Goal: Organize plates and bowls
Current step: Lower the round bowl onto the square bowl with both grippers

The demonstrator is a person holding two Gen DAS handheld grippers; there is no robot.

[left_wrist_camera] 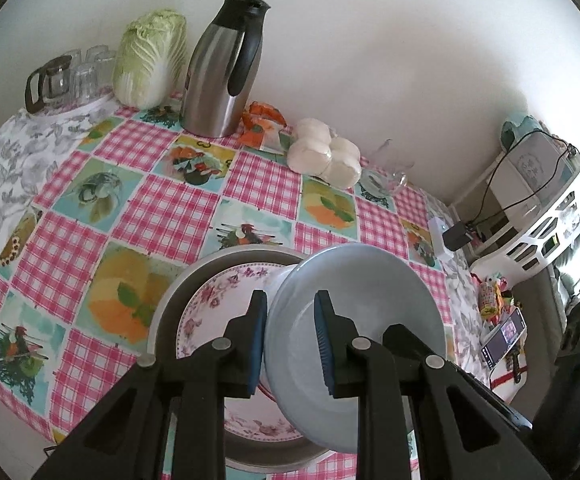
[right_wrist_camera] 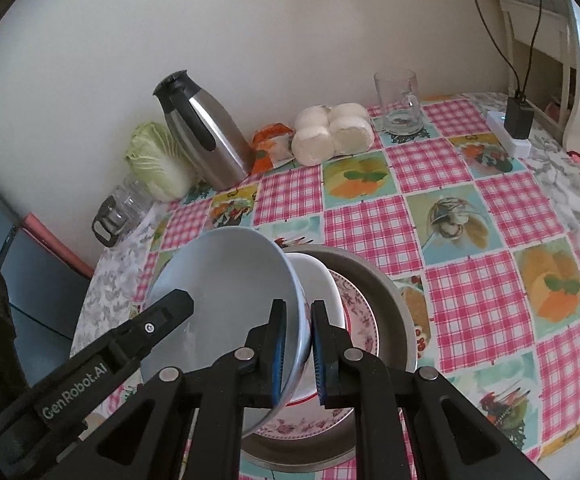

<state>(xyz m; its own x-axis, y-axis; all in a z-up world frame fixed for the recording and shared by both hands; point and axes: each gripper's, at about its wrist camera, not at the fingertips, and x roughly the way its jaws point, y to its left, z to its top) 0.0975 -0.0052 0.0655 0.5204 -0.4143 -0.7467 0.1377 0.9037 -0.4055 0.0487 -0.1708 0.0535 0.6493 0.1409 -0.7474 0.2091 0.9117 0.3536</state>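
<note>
A pale blue bowl hangs tilted above a metal basin that stands on the checked tablecloth. A floral plate lies in the basin. My left gripper is shut on one side of the bowl's rim, one pad outside and one inside. My right gripper is shut on the opposite side of the rim. The left gripper's finger shows inside the bowl in the right wrist view. Something white shows just behind the bowl; I cannot tell if it is a separate dish.
Along the wall stand a steel thermos jug, a cabbage, bagged white buns and a glass mug. Glasses and a glass pot crowd the far corner. A power strip lies near the table's edge.
</note>
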